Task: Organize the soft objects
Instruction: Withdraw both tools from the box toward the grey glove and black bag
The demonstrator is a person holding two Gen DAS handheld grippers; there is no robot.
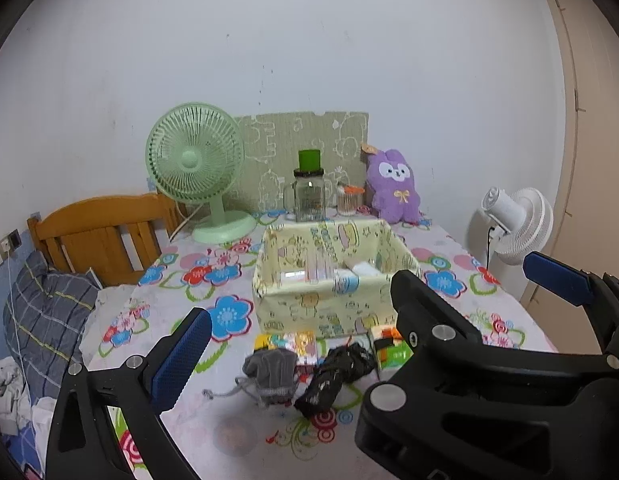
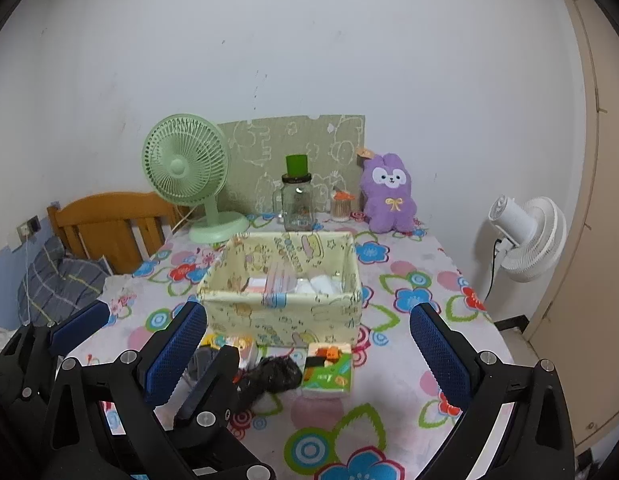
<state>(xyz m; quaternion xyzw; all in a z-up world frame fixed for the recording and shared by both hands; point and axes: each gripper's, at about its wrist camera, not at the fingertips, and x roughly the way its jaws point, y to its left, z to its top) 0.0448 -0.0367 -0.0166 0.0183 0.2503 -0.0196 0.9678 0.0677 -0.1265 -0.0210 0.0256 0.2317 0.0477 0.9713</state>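
A pale yellow fabric basket point(image 1: 301, 308) point(image 2: 285, 312) stands mid-table with a few small items inside. In front of it lie a grey drawstring pouch point(image 1: 271, 372), a crumpled black bag point(image 1: 335, 376) point(image 2: 269, 376), a green tissue pack point(image 1: 391, 348) point(image 2: 327, 368) and colourful packets point(image 1: 299, 344). A purple plush bunny point(image 1: 393, 186) point(image 2: 387, 194) leans at the back. My left gripper point(image 1: 293, 352) is open above the pouch and bag, empty. My right gripper point(image 2: 305, 348) is open above the tissue pack, empty. Each gripper shows in the other's view.
At the back stand a green desk fan point(image 1: 199, 172) point(image 2: 185, 172), a glass jar with a green lid point(image 1: 309, 192) point(image 2: 296, 200) and a small container point(image 1: 347, 200). A wooden headboard point(image 1: 101, 232) and bedding lie left. A white fan point(image 1: 517, 228) point(image 2: 527, 236) stands right.
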